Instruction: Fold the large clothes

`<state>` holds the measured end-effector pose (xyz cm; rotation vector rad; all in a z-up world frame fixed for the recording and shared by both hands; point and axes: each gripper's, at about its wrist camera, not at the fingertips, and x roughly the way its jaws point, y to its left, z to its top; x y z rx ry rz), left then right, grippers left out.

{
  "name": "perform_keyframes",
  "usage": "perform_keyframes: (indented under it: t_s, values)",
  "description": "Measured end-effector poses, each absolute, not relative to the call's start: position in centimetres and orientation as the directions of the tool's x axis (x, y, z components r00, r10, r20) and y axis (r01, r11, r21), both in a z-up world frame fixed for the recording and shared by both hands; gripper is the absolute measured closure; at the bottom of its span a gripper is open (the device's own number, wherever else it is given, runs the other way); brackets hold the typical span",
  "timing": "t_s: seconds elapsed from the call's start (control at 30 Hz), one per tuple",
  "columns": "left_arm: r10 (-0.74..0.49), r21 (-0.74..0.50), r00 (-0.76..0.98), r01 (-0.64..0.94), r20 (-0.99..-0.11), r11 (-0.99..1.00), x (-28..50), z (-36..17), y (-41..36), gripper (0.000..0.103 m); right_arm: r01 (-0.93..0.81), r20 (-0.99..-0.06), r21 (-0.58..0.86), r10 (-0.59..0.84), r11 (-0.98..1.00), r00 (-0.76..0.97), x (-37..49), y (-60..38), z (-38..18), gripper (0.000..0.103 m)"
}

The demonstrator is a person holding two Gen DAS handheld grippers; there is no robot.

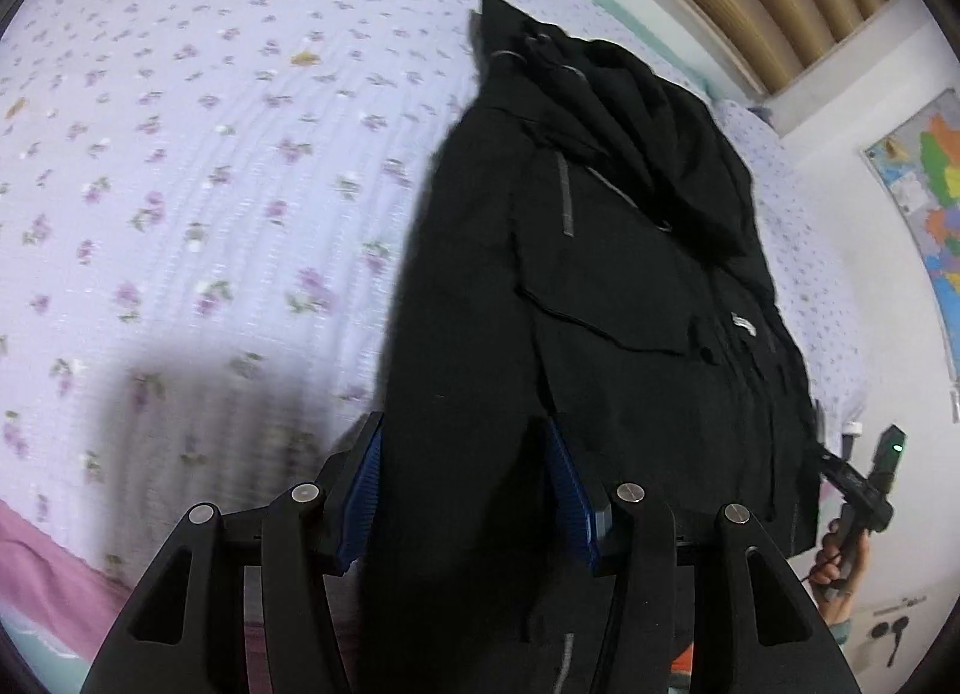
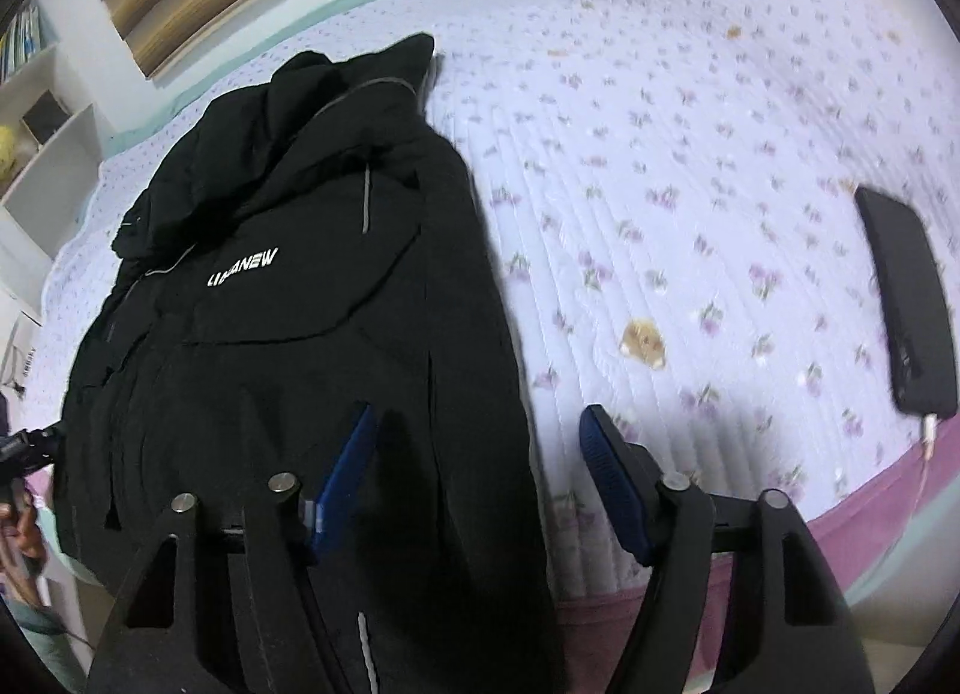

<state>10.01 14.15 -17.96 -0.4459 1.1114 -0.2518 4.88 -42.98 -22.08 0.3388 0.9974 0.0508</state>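
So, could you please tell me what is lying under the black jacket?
The black jacket lies on a floral quilt that covers the bed. The quilt shows all around it; whatever sits directly beneath the jacket is hidden by the fabric.

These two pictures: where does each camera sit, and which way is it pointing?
Left wrist: sits on the left gripper, looking along its fingers over the black jacket on the bed; a hand shows far right.
Right wrist: sits on the right gripper, facing the same jacket, with a phone at right.
Shared: jacket and bed.
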Motion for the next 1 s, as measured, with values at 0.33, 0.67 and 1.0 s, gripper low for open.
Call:
perform_keyframes:
  t_s: [0.33,0.67,1.0]
  values:
    - [-0.753,-0.763,0.425,0.193,-0.503,0.617,9.6,-14.0,12.2,0.050,-0.057,-0.662,0.596,0.531,0.801,0.530,4.3,-42.7,-20.4,0.060]
    - [-0.704,-0.698,0.370,0.175,-0.606,0.694,5.6,-16.8,10.6,0.048,-0.052,-0.812,0.432,0.413,0.900,0.413,0.7,-39.7,-22.5,0.059]
    - [-0.578,-0.587,0.479,0.149,-0.661,0.795,4.1,-15.3,11.6,0.089,-0.061,-0.846,0.290,0.286,0.955,0.449,-1.8,-38.6,-20.0,0.089]
